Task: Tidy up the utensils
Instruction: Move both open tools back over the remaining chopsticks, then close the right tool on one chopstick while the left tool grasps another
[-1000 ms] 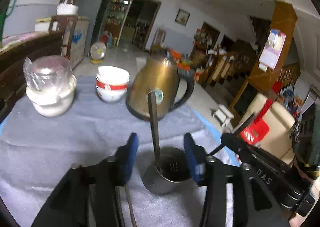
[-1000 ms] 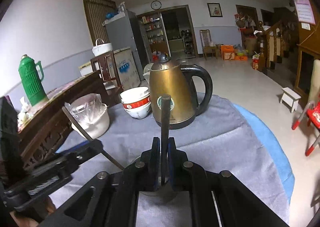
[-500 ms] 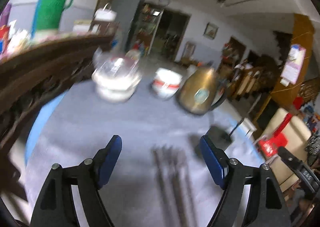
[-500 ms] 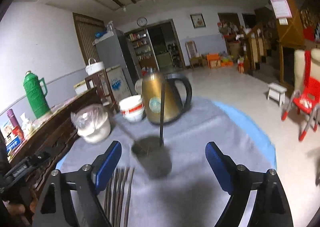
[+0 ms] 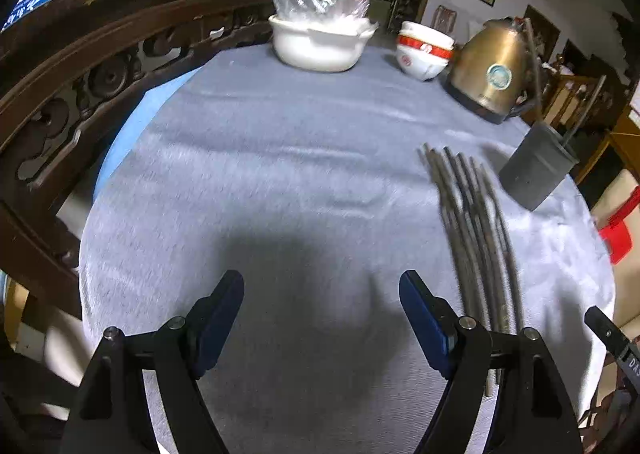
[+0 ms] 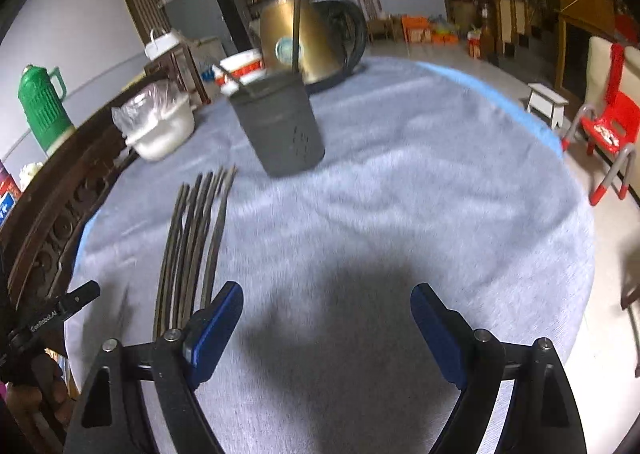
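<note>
Several dark chopsticks (image 5: 472, 222) lie side by side on the grey tablecloth (image 5: 280, 158); they also show in the right wrist view (image 6: 192, 238). A dark grey utensil holder (image 5: 538, 168) stands beyond them with two chopsticks upright in it; it also shows in the right wrist view (image 6: 280, 126). My left gripper (image 5: 322, 318) is open and empty, just left of the chopsticks' near ends. My right gripper (image 6: 326, 330) is open and empty, just right of them.
A gold kettle (image 5: 492, 70), stacked red-and-white bowls (image 5: 424, 54) and a white pot under plastic (image 5: 320, 38) stand at the far side. A carved wooden rail (image 5: 80, 74) borders the table on the left. A red chair (image 6: 608, 126) stands on the floor to the right.
Both grippers opened, let go of the chopsticks in the holder and pulled back toward the near table edge. The loose chopsticks on the cloth came into view.
</note>
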Available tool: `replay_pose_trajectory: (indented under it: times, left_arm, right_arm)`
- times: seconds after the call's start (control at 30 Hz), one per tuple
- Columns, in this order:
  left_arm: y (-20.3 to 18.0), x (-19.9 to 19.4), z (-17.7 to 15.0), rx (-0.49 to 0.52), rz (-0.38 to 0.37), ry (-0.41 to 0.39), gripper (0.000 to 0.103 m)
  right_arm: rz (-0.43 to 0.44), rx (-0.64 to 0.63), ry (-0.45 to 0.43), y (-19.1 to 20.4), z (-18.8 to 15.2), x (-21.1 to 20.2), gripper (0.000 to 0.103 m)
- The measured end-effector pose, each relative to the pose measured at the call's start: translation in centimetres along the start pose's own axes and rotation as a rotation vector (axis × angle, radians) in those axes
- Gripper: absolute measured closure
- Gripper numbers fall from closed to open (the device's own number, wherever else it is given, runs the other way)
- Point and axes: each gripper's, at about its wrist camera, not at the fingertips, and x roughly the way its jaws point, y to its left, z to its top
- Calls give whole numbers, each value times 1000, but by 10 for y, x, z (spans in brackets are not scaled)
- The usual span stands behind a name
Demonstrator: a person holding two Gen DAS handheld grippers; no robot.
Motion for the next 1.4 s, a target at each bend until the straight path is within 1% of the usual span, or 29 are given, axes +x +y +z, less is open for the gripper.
replay_pose_trajectory:
  times: [0.1,0.23,0.33,0.53,0.73,0.93,1.2,1.27,1.3,1.33,1.4]
  left_arm:
    - [2,5,-4,-3,9,20,23]
    - [3,10,-7,-4,20,32,23]
    - [3,16,-10,-4,29,55,23]
    - [-2,20,-12,25,58,48,22]
    - [-9,22,-17,82,81,37,18]
    - [-12,23,-21,112,79,23,12]
    - [-13,26,-22,129,73,17,8]
    - [-13,26,-22,128,71,18,8]
    - [-13,26,-22,129,68,18,7]
    - [-13,26,-22,131,68,17,6]
    - [-14,27,-22,134,69,18,5]
  right_arm:
    - [4,-10,29,3,-7,5,14]
    - [-4,-16,38,6,-12,11,14]
    - [-15,-20,50,6,-16,17,14]
    - [-34,-47,49,10,-18,20,14]
    - [-61,-81,50,15,-21,23,14]
    - [-98,-118,58,23,-22,27,12]
    - [-119,-147,79,27,-22,30,12]
    - [-99,-132,105,26,-17,31,12]
    - [-74,-114,114,24,-13,31,12]
    - [-25,-85,128,23,-8,32,14]
    - [30,-62,136,27,4,34,14]
